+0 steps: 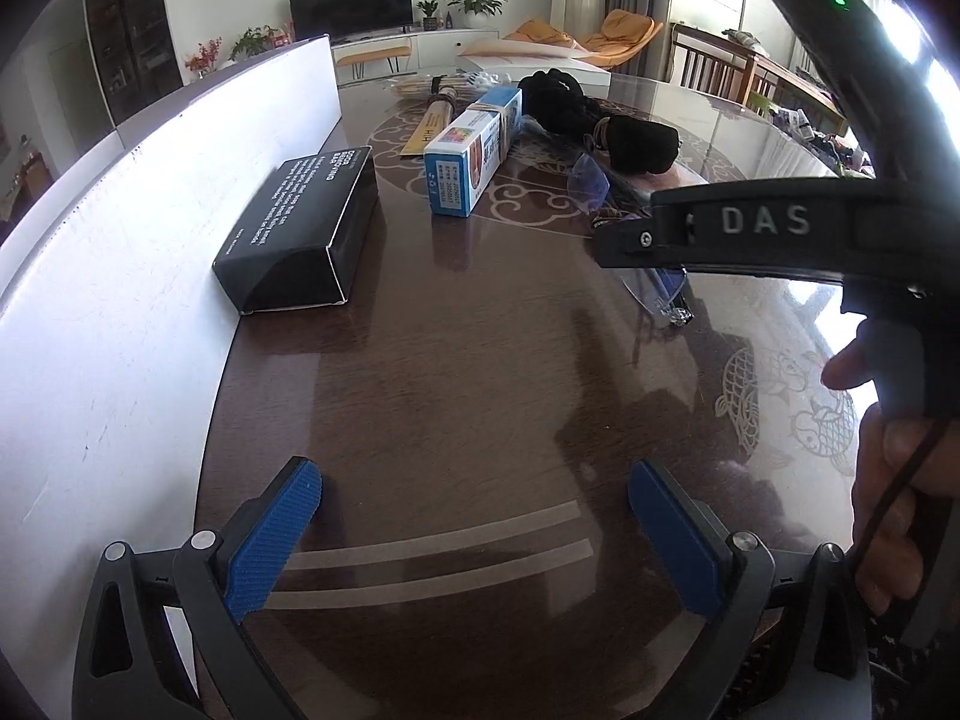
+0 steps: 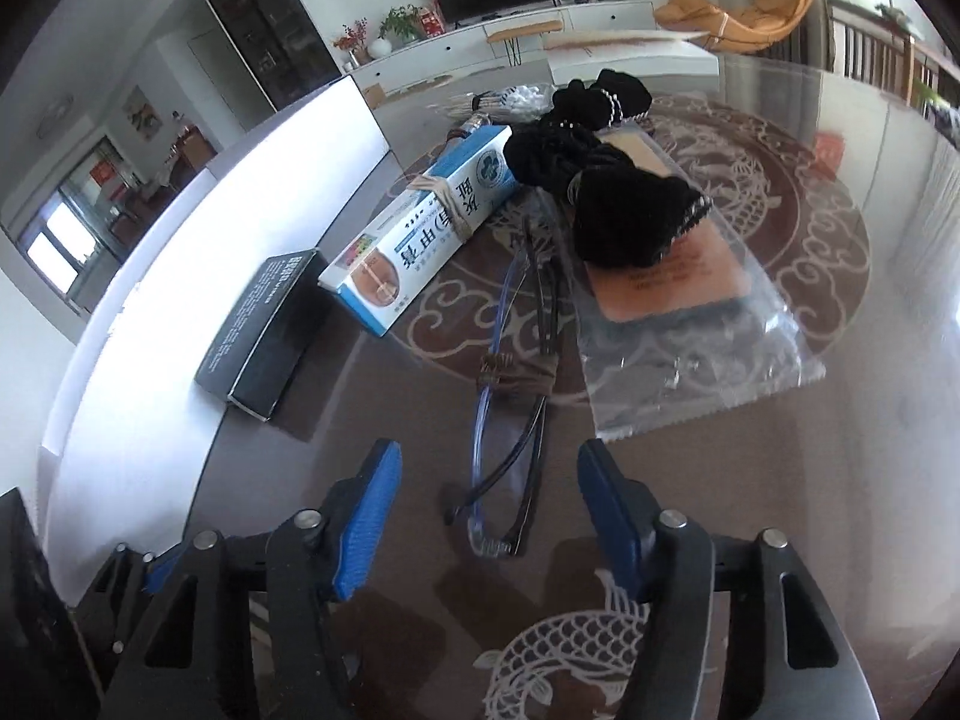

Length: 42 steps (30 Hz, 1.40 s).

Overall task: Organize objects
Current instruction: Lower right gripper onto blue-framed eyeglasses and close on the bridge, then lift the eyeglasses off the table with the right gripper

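Right wrist view: black box (image 2: 258, 330) lies left of the right tongs (image 2: 489, 516); white-and-blue carton (image 2: 420, 228) ahead-left; bundled glasses (image 2: 510, 420) run lengthwise straight ahead, near end between the half-spread, empty jaws; plastic packet (image 2: 690, 330) ahead-right; left tongs (image 1: 474, 534) gape wide, empty, farther off on the table (image 1: 480, 360).
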Motion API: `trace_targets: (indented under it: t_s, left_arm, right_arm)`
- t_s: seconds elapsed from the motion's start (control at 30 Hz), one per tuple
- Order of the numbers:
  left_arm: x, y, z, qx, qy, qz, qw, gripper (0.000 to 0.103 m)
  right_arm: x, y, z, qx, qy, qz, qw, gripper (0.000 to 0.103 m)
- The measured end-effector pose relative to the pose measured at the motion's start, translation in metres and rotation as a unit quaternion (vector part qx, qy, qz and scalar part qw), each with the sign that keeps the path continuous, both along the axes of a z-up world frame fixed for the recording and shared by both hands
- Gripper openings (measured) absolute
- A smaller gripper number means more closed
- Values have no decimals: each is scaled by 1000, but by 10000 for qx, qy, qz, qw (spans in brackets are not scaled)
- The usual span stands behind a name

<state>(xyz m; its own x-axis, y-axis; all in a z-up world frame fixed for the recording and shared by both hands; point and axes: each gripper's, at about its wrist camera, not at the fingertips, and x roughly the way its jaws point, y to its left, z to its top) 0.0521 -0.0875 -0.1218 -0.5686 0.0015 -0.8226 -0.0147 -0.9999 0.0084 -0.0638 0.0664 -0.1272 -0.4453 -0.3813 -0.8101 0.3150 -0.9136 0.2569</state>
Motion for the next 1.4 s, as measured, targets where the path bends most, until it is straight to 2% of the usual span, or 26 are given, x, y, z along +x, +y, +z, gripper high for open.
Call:
trace_targets:
  t_s: [0.03, 0.07, 0.1, 0.13, 0.23, 0.47, 0.63, 0.8, 0.97, 1.1, 1.23, 1.33, 1.4]
  left_arm:
    - [0, 0, 0, -2, 5, 2, 10000, 103]
    - [0, 0, 0, 2, 5, 7, 10000, 103]
    - [0, 0, 0, -3, 4, 9, 10000, 103]
    - [0, 0, 0, -1, -5, 12, 10000, 103]
    - [-1, 0, 0, -6, -28, 33, 10000, 103]
    - [-7, 3, 1, -8, -79, 133, 9999, 103]
    - [-14, 8, 0, -7, -137, 137, 9998, 103]
    - [-17, 10, 1, -4, -193, 75, 9998, 103]
    - [-23, 8, 2, 1, -242, 21, 9997, 103]
    - [-27, 4, 2, 104, -272, 56, 9996, 103]
    - [-24, 5, 6, 193, -259, -41, 9995, 103]
    - [-24, 8, 16, 220, -173, -144, 9995, 103]
    - [-27, 9, 27, 255, -64, -224, 9994, 103]
  right_arm:
    - [-5, -2, -1, 112, 47, -28, 9999, 47]
    - [-9, -2, -2, 213, 83, -75, 9997, 33]
    - [-12, 1, -3, 292, 117, -132, 9994, 25]
    - [-14, 6, -4, 255, 134, -155, 9995, 23]
    - [-10, 24, -5, 315, 235, -235, 9990, 23]
    - [1, 84, -3, 322, 399, -827, 9953, 24]
    - [7, 99, -1, 283, 374, -1028, 9936, 24]
    - [10, 90, -1, 549, 480, -970, 9926, 28]
    - [13, 82, -2, 709, 570, -856, 9922, 51]
    - [12, 76, -4, 881, 641, -804, 9908, 58]
    - [10, 75, -6, 979, 665, -804, 9897, 69]
    - [10, 75, -7, 1013, 670, -801, 9894, 72]
    - [10, 74, -8, 1089, 663, -810, 9885, 78]
